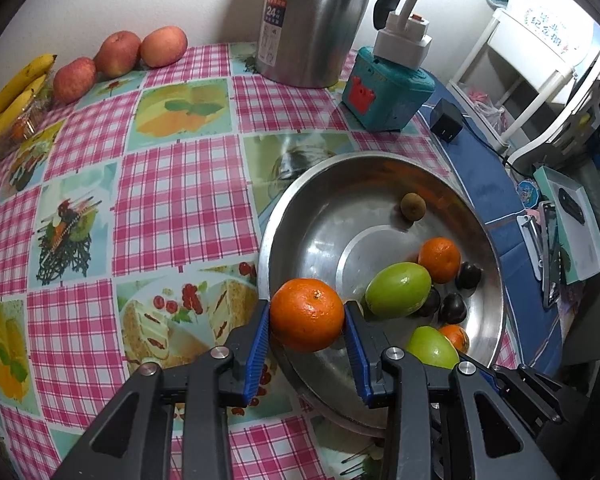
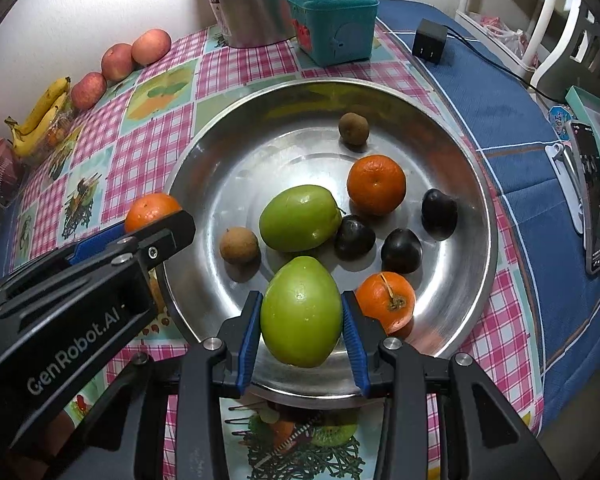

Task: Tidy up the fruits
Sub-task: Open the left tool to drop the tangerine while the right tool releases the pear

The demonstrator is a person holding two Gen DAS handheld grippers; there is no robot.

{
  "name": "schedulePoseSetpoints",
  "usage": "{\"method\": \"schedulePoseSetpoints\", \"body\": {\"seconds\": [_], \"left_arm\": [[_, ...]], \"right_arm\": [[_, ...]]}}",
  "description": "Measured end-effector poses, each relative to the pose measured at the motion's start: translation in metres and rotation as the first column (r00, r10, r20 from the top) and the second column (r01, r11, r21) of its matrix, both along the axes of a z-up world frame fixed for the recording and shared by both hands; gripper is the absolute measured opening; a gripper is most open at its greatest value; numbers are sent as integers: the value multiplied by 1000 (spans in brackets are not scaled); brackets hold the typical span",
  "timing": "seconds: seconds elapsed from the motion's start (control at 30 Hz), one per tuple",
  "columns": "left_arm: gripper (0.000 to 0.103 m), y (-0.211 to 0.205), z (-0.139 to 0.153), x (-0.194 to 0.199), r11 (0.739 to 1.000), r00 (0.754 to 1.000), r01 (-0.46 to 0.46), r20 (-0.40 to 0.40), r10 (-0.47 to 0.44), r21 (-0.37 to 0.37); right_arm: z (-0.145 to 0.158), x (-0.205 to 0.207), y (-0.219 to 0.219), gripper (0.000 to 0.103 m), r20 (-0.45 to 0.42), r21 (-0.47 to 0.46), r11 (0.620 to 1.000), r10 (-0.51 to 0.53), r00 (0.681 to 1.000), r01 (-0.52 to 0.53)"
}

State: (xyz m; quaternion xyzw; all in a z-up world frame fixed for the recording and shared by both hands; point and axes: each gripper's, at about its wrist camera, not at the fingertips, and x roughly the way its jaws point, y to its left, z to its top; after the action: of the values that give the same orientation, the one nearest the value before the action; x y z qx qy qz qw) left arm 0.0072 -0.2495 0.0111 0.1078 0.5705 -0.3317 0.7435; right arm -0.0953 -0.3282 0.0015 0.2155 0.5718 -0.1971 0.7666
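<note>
Your left tool [image 1: 306, 316] pinches a round orange mandarin [image 1: 306, 314] over the 9 o'clock rim of the steel bowl [image 2: 204, 152]; your right tool [image 2: 302, 322] pinches an oval green fruit [image 2: 300, 312], long axis toward 12, above the bowl's 6 o'clock edge.

Steel thermos [image 1: 316, 20], teal box [image 1: 384, 96], black charger [image 1: 446, 120], phone [image 2: 594, 196].

Both grippers [image 1: 306, 344] [image 2: 302, 330] are black with ribbed blue pads [image 2: 247, 344] and silver screws (one side reads "GenRobot.AI").
</note>
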Motion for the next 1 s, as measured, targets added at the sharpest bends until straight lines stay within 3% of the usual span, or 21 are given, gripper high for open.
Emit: {"method": "schedulePoseSetpoints", "body": {"seconds": [0.1,0.17,0.4,0.63,0.67,0.77,1.0], "left_arm": [[43,1,0,-1,1000,1000,2,4,-2,9],[54,2,2,-1,1000,1000,0,5,0,1],[58,6,13,0,1000,999,-4,32,4,1],[80,29,14,9,995,994,-85,78,80,54],[88,36,15,12,992,990,-109,93,102,68],[100,53,15,16,981,978,-162,150,145,104],[101,82,14,16,940,937,-247,306,170,236]], "right_arm": [[-2,2,0,41,-9,1,1000,2,1000,-2],[-2,2,0,41,-11,-1,1000,0,1000,0],[2,2,-1,41,1,-10,1000,-6,1000,6],[11,-2,-1,41,32,-17,1000,-7,999,7],[13,-2,0,41,36,-19,1000,-5,999,6],[16,-5,3,47,44,-26,1000,0,999,1],[18,-7,12,59,57,-45,999,7,998,-4]]}}
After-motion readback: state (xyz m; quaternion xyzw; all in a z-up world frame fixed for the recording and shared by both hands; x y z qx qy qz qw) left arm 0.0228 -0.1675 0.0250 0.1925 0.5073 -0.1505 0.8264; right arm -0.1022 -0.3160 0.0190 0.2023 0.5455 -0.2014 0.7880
